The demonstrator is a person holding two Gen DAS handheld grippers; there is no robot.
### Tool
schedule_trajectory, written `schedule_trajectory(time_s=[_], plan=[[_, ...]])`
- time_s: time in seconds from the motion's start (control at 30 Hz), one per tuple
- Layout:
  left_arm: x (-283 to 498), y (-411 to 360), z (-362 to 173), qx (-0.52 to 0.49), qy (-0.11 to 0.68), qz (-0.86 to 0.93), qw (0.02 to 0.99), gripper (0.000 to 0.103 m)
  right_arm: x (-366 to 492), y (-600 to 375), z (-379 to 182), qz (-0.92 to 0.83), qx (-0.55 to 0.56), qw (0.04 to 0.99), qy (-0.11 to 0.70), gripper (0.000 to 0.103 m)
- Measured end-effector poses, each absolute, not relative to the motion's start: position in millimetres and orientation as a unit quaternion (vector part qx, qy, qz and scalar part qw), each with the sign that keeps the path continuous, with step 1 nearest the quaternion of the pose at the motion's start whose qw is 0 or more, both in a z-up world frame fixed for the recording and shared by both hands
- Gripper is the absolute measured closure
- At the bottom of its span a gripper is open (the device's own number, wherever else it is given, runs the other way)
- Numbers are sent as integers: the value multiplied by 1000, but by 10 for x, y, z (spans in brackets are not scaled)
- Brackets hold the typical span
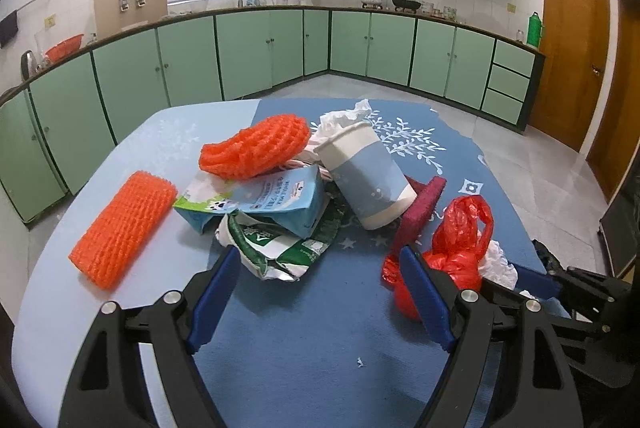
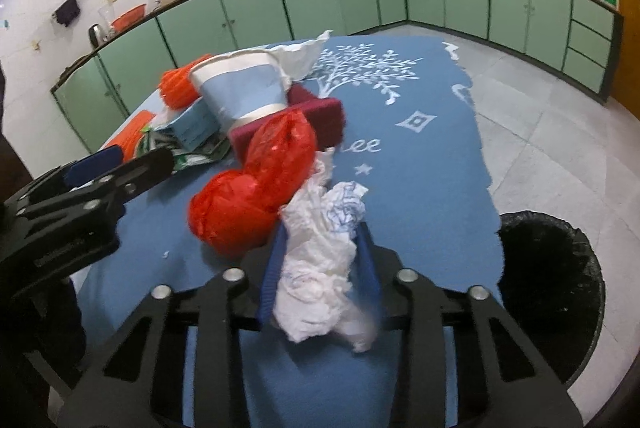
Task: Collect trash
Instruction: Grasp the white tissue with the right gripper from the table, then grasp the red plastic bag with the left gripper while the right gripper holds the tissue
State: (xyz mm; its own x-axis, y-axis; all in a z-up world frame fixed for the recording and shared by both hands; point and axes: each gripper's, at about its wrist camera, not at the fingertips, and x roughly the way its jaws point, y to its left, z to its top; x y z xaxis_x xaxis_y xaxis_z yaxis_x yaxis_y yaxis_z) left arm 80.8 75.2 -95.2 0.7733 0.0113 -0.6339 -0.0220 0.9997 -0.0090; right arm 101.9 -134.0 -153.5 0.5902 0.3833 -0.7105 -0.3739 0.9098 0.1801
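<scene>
A heap of trash lies on the blue tablecloth (image 1: 304, 332): two orange foam nets (image 1: 124, 228), a blue milk carton (image 1: 272, 200), a crushed green carton (image 1: 276, 248), a tipped paper cup (image 1: 368, 176), a maroon sponge (image 1: 420, 212) and a red plastic bag (image 1: 456, 244). My left gripper (image 1: 320, 256) stands open just in front of the green carton, holding nothing. My right gripper (image 2: 322, 228) is shut on a crumpled white tissue (image 2: 320, 268), right beside the red bag (image 2: 256, 188). The left gripper (image 2: 120, 164) also shows at the left of the right wrist view.
A black-lined trash bin (image 2: 548, 288) stands on the floor off the table's right edge. More white paper (image 2: 304, 52) lies behind the cup (image 2: 244, 88). Green kitchen cabinets (image 1: 256, 48) run along the far walls, and a wooden door (image 1: 572, 40) is at the right.
</scene>
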Motion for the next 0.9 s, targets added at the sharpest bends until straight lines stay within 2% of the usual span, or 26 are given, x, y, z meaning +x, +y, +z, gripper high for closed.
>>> schedule_trajectory(time_s=[0.07,0.2,0.47,0.77,0.83,0.9], plan=[[805,739,-959,-9,337,7,941,23,996,-1339,-1504,218,6,892,395,84],[798,683,-940,-11,337,1,941,23,972,-1418,-1396,218,14,897,384,91],[796,381,-956,-12,345,-39,938,23,981,-1767,-1155,182,20,917,355,91],[904,119,-1109,0,371,-47,927,23,966,-2045,-1165,157,30,922,352,91],[938,98,-1134,-3,378,-49,924,26,964,-2076,-1171,155,30,923,352,91],[969,70,-1165,-5,387,-52,921,37,962,-2090,-1176,153,32,923,352,91]])
